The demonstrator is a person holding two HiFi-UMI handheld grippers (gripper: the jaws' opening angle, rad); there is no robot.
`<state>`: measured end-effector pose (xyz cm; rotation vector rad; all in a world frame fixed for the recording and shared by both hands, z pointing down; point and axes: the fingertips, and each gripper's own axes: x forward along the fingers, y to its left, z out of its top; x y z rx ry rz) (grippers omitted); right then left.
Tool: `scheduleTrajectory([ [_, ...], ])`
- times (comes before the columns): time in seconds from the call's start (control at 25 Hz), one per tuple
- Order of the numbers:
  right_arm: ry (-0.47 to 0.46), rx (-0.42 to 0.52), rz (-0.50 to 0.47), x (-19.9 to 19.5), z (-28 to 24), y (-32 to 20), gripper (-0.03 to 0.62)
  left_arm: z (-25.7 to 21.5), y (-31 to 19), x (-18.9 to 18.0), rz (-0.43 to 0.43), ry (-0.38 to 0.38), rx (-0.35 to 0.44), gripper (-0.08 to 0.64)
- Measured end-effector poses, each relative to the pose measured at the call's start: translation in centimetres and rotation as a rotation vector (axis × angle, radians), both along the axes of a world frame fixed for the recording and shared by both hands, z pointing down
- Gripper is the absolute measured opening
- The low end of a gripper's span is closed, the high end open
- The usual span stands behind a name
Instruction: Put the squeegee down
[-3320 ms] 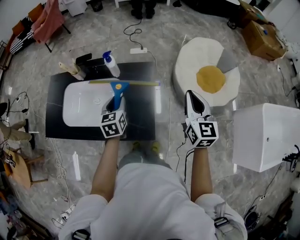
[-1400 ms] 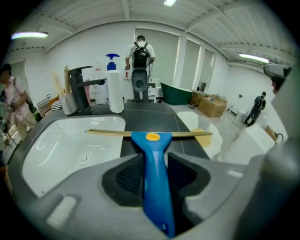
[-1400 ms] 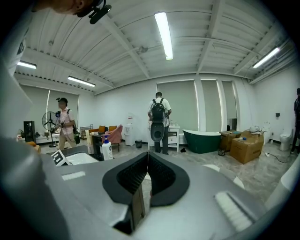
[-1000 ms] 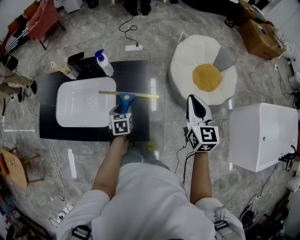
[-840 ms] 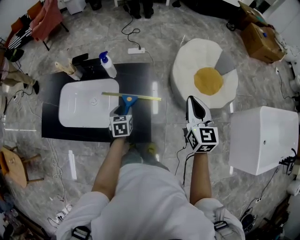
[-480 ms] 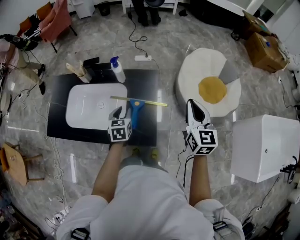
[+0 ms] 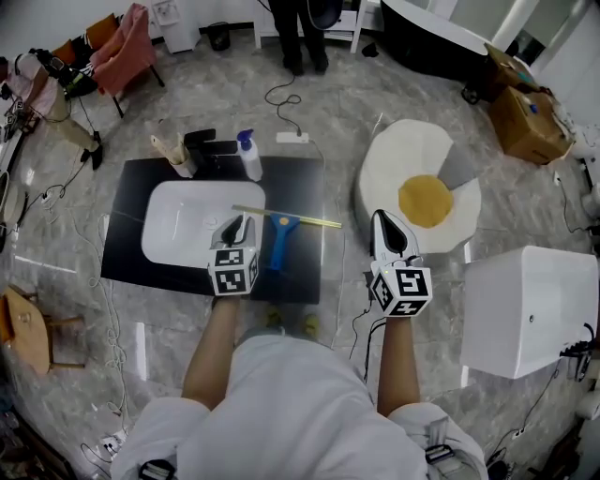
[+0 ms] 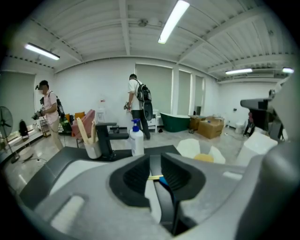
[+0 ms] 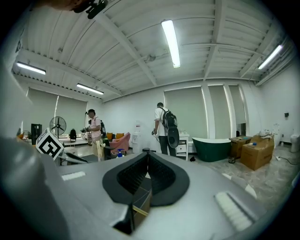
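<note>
The squeegee (image 7: 279, 240), blue-handled with a long yellow blade, lies flat on the black counter (image 7: 127, 246) just right of the white sink (image 7: 161, 217). My left gripper (image 7: 239, 226) hangs above the sink's right rim, left of the handle and clear of it. Its jaws are closing to a narrow slit with nothing between them; in the left gripper view (image 8: 154, 161) a bit of the squeegee (image 8: 160, 177) shows far beyond the slit. My right gripper (image 7: 385, 223) is off the counter to the right, shut and empty, as the right gripper view (image 9: 146, 161) also shows.
A spray bottle (image 7: 249, 156), a black faucet (image 7: 212, 144) and a cup of brushes (image 7: 178, 150) stand along the counter's far edge. A fried-egg cushion (image 7: 422, 197) lies on the floor at right, with a white box (image 7: 525, 300) nearer. A person (image 7: 305, 28) stands beyond.
My left gripper let go of the squeegee handle, rose and pulled back to the left, its jaws narrowing. The squeegee stays flat on the counter. The right gripper shifted only slightly.
</note>
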<state>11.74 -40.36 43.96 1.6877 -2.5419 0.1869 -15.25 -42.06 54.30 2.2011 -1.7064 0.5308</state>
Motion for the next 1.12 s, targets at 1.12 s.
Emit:
scheduleTrajectory([
  [1.12, 0.022, 0.049, 0.040, -1.3, -2.6, 0.9, 0.003, -13.0, 0.4, -4.3, 0.024, 0.041, 0.287, -0.002],
])
